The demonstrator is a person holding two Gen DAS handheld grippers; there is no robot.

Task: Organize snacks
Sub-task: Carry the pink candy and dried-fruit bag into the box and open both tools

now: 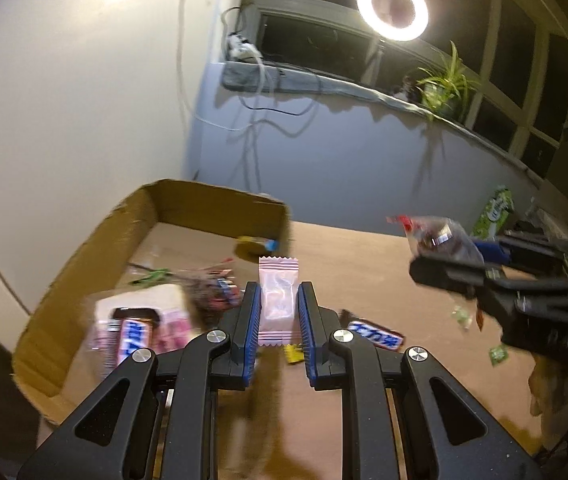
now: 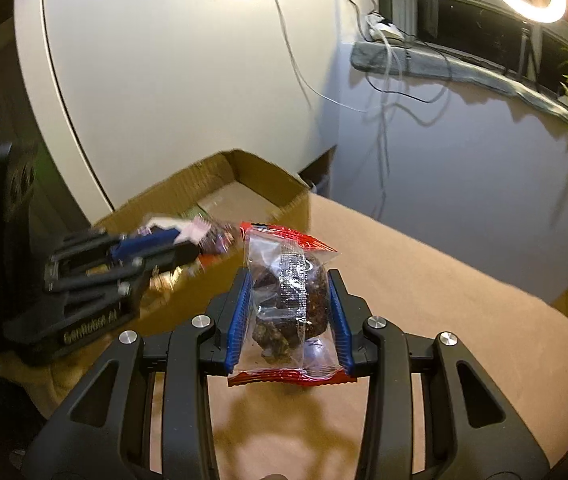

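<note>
Landmark: cardboard box (image 1: 220,216), set on the table (image 1: 364,264) at its left end, against the wall.
In the box: loose snack packets (image 1: 140,328) are heaped at the near side.
Right of the box: a snack bar (image 1: 376,334) and small sweets (image 1: 498,354) are laid on the table.
Far right of the box: a carton (image 1: 496,210) is stood at the table's back edge.
Behind the box, higher: a windowsill with a potted plant (image 1: 444,84) and ring light (image 1: 392,8).

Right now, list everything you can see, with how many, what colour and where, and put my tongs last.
cardboard box: one, brown, table's left end
snacks in box: several, mixed, blurred
blue candy bar: one, on table
small green packets: two or more, on table
table: one, tan
ring light: one, lit, by window
potted plant: one, green, windowsill
left tongs: shut on pink candy
right tongs: shut on clear red-edged packet
</note>
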